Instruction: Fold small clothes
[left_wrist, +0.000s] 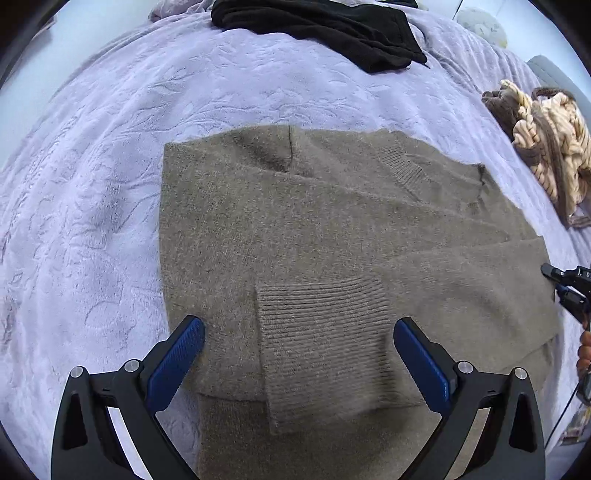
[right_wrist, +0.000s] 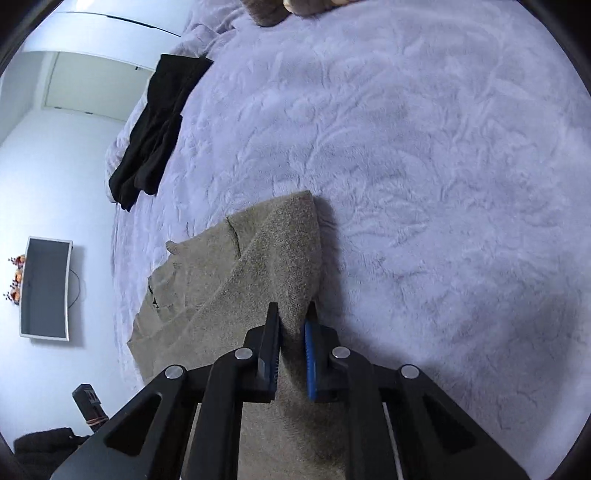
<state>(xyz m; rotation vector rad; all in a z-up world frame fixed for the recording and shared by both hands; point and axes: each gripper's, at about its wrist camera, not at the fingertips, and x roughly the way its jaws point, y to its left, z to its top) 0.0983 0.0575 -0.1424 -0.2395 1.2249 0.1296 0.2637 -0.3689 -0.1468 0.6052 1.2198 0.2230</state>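
A taupe knit sweater (left_wrist: 332, 229) lies partly folded on the lavender bed cover (left_wrist: 92, 184), with a ribbed cuff (left_wrist: 325, 332) laid across its near part. My left gripper (left_wrist: 299, 332) is open and hangs just above the cuff, one finger on each side. My right gripper (right_wrist: 293, 317) is shut on an edge of the sweater (right_wrist: 273, 254) and lifts it a little off the bed. The right gripper also shows at the right edge of the left wrist view (left_wrist: 569, 291).
A black garment (left_wrist: 321, 29) lies at the far side of the bed; it also shows in the right wrist view (right_wrist: 155, 129). A cream and brown striped garment (left_wrist: 546, 144) is bunched at the right. A wall screen (right_wrist: 46, 288) is off the bed.
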